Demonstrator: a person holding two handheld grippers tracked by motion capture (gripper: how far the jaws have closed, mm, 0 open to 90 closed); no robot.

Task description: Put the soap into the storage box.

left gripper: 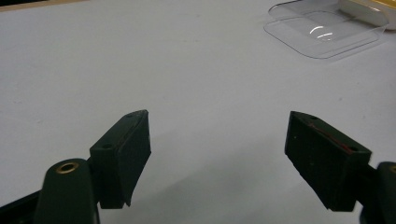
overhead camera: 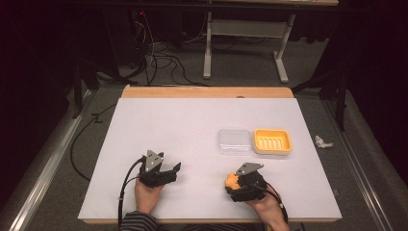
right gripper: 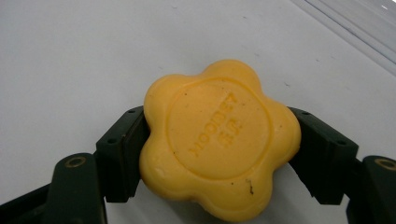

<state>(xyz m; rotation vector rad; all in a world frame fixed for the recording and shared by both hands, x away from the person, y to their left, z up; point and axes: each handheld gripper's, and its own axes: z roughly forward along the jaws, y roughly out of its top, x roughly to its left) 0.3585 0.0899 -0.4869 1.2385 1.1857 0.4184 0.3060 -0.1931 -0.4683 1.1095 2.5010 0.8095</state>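
Soap (right gripper: 219, 140), yellow and shaped like a flower, sits squeezed between the two black jaws of the right tongs (right gripper: 219, 154). The pads press on both its sides, so the grab looks done. In the high view the right tongs (overhead camera: 239, 185) hold it low over the white surface (overhead camera: 168, 130), near the front edge. The left tongs (left gripper: 217, 154) are wide open with nothing between them, and they rest by the left hand (overhead camera: 146, 192). Farther back stand a yellow soap dish (overhead camera: 272, 141) and, just beside it, a clear lid (overhead camera: 234, 140). The dish looks bare inside. I think the soap must go into the dish next, and then maybe the lid goes on top.
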